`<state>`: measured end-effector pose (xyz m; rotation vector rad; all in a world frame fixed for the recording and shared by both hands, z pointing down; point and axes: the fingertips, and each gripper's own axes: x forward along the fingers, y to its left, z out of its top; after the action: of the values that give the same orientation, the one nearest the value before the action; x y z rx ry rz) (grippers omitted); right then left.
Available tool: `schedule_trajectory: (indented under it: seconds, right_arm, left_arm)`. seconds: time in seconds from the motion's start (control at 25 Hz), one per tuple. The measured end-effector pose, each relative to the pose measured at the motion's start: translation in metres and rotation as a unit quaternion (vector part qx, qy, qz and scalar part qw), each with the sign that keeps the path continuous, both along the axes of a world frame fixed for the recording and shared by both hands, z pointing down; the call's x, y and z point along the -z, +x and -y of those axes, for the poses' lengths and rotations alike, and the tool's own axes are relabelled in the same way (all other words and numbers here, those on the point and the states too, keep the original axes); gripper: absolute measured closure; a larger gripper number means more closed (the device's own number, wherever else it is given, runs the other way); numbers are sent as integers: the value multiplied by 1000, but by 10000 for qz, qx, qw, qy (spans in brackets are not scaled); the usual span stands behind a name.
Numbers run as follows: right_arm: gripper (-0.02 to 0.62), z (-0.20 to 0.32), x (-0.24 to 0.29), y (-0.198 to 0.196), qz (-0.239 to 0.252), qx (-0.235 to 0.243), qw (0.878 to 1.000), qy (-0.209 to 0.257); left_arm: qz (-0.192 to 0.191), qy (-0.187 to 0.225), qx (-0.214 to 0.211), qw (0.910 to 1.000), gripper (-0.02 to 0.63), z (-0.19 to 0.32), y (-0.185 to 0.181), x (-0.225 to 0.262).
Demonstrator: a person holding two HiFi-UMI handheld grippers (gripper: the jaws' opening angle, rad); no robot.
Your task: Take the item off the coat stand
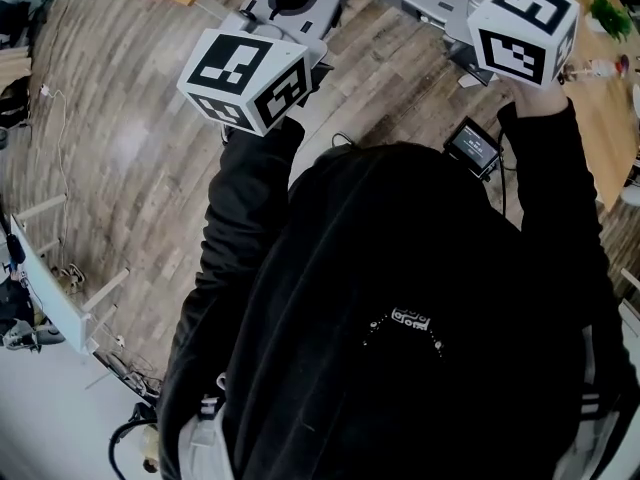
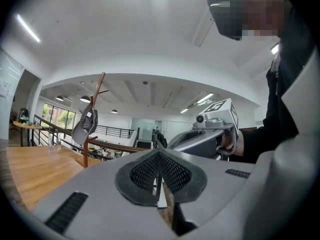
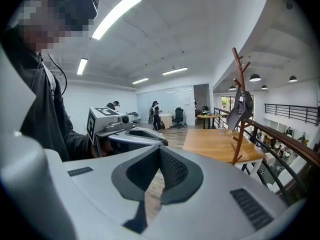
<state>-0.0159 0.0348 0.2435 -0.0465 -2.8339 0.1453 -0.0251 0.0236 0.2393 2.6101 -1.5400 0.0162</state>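
**Grippers, two.** The left gripper [image 2: 159,170] and the right gripper [image 3: 156,173] are being held up side by side in front of the person, one in each hand. Each is carrying one cube with square markers. The left one is pointing about level and the right one is tipping slightly downward. The left fingers [image 2: 145,176] are sitting pressed together with nothing between them. The right fingers [image 3: 172,171] are likewise sitting closed and gripping nothing.

**Arms, two.** Both are wearing black sleeves [image 1: 235,238] and are reaching forward away from the body, with the elbows bent.

**Coat stand, one.** The reddish-brown wooden coat stand [image 3: 238,91] is standing upright on a light wooden table [image 3: 212,143], near that table's right edge. It is standing well apart from both grippers, far left in the left gripper view and far right in the right gripper view.

**Item, one.** The grey item [image 3: 240,110] is hanging from the upper part of the stand, drooping against the pole. Neither gripper is touching it.

**People in the background, two.** They [image 3: 155,113] are standing far across the room beside a pale table.

**Screen device, one.** The small screen device [image 1: 473,146] is showing just below the right gripper in the head view.
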Motion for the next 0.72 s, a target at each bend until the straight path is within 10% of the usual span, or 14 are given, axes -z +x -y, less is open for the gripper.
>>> schedule_trajectory:
  seconds: [0.72]
  right_arm:
    - [578, 49, -34, -47, -88, 135, 9999, -24]
  left_arm:
    - [7, -119, 0, 9999, 600, 50, -47, -35]
